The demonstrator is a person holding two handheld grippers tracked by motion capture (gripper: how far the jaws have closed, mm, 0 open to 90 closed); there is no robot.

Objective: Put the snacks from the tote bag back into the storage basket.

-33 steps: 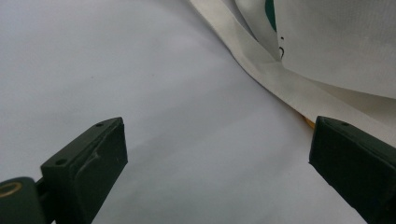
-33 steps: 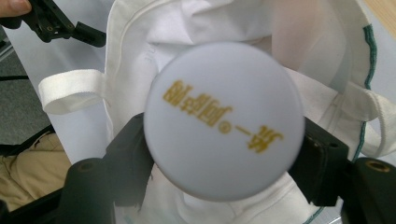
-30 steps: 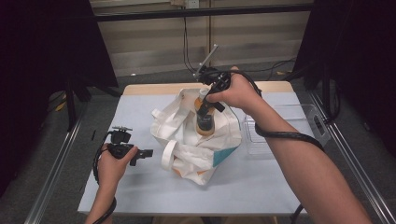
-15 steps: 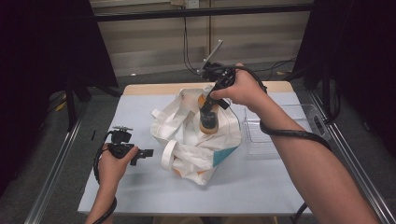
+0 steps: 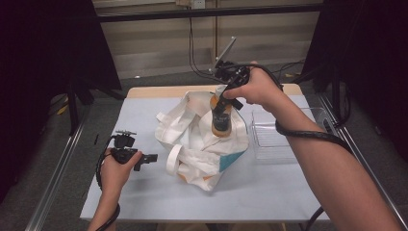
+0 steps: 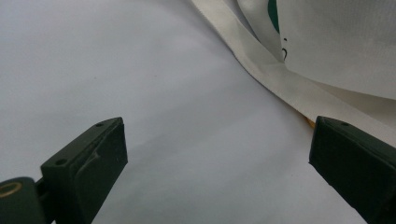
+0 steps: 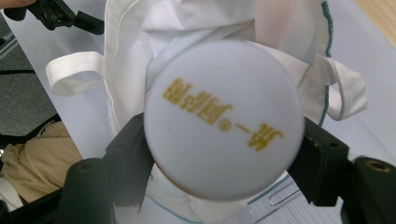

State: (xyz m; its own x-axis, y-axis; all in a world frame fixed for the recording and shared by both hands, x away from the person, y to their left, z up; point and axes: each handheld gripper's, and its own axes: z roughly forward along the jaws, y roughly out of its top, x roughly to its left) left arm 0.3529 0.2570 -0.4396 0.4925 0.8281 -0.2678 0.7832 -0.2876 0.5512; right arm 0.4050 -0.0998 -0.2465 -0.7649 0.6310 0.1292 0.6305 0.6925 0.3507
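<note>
Lifted slightly above the white tote bag [image 5: 202, 144], the orange bottle [image 5: 222, 120] with its gold-lettered white cap [image 7: 223, 119] sat clamped in the right gripper [image 5: 224, 107], while the left gripper [image 6: 219, 149] gaped apart.

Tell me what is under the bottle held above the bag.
Directly under the bottle, gripped by the right gripper, lies the crumpled white tote bag on the table. Its folds cover the inside, so any contents cannot be seen.
</note>
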